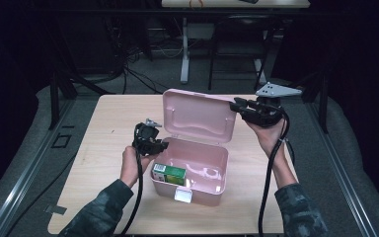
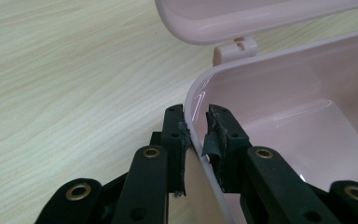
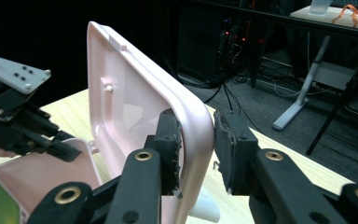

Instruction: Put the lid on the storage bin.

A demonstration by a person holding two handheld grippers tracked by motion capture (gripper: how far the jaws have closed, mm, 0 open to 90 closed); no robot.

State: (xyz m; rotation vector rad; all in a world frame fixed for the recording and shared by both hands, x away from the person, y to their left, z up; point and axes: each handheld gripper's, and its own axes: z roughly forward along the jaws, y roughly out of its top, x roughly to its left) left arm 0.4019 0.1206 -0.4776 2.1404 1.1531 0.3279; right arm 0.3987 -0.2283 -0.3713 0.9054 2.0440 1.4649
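Left gripper sits at centre-left of the high view, jaws clamped on the left wall of the pink box. In the left gripper view the pads press that wall's rim from both sides. I judge this grip is there to anchor the box on the counter while the lid is worked.

At mid-frame the box stands open near the counter's front edge. It is pale pink, glossy plastic with rounded corners and a light latch tab on its front wall. A green carton lies inside at its left end.

Lid stands upright on its rear hinge. At upper right, the right gripper straddles the lid's right edge; its jaws stand slightly apart, one pad near the inner face, a gap at the outer pad. I read this as a loosened hold, with the lid standing on its own.
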